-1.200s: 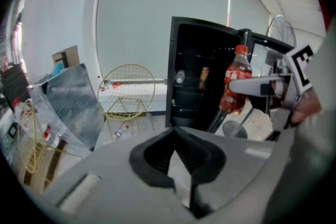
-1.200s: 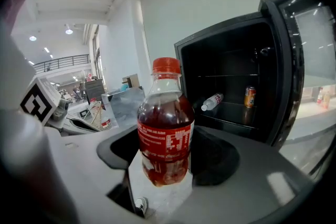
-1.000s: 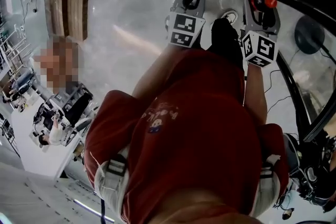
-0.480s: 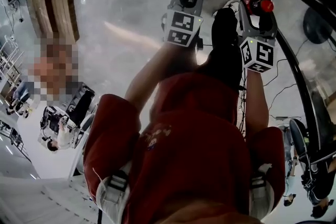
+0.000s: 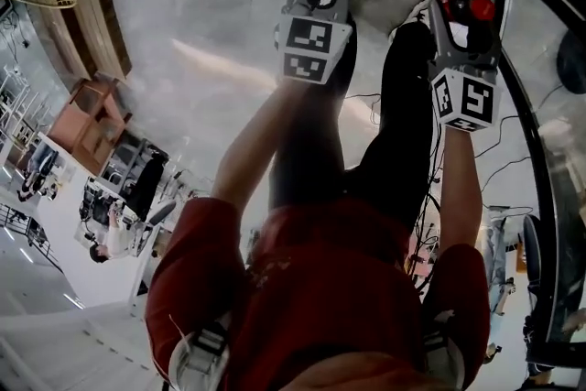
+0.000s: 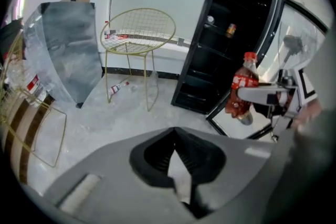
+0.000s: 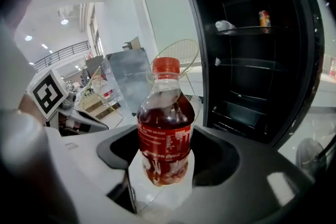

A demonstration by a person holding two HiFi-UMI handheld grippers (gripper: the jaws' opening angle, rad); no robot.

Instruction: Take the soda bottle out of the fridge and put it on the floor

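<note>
The bottle is out of the fridge and off the floor, upright in the right claw. The claw's pads clamp the lower body below the label, leaving the red cap and the base free. That hold looks chosen for a flat landing: with the base exposed and the bottle vertical, it can be stood down without tipping.

The left claw is closed on nothing and hangs beside the right one, seemingly just kept out of the way. From its view the bottle shows in front of the fridge's open door.

Behind, the fridge shelves are nearly bare apart from a can. A wire chair stands well apart, so the floor nearby seems free for the bottle.
</note>
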